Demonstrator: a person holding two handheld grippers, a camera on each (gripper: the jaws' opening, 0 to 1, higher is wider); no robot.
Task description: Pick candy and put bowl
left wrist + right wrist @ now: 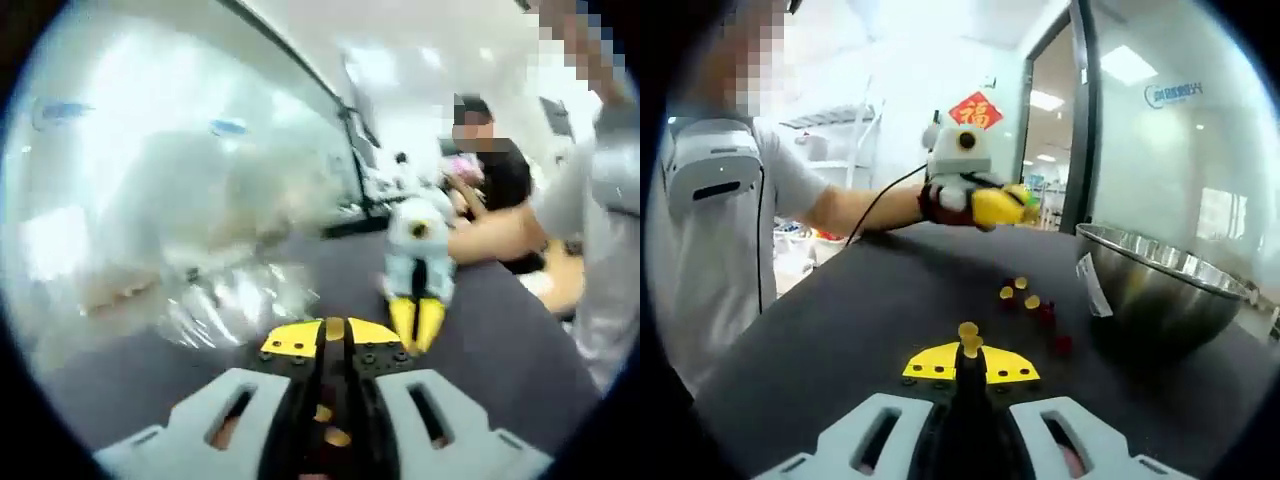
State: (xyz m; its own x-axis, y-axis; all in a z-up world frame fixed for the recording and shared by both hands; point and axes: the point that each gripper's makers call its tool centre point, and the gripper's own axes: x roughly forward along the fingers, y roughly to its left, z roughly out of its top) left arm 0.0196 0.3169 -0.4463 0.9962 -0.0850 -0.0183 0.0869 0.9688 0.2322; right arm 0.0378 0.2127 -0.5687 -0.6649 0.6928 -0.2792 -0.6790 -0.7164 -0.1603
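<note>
My right gripper (968, 345) is shut on a small yellow candy (968, 330), low over the dark table (870, 320). Several yellow and red candies (1032, 303) lie loose ahead of it, beside the steel bowl (1160, 290) at the right. My left gripper (335, 335) is shut with a small amber-yellow candy (335, 328) pinched at its tips, and the blurred bowl (210, 260) is close on its left. The left gripper view has the right gripper (416, 325) pointing down at the table. In the right gripper view the left gripper (1012, 207) is held up in a hand.
A person in a grey shirt (720, 200) stands at the table's left side. Another person (495, 180) sits at the far end. A glass wall (1180, 130) rises behind the bowl. Shelves (835, 130) stand in the background.
</note>
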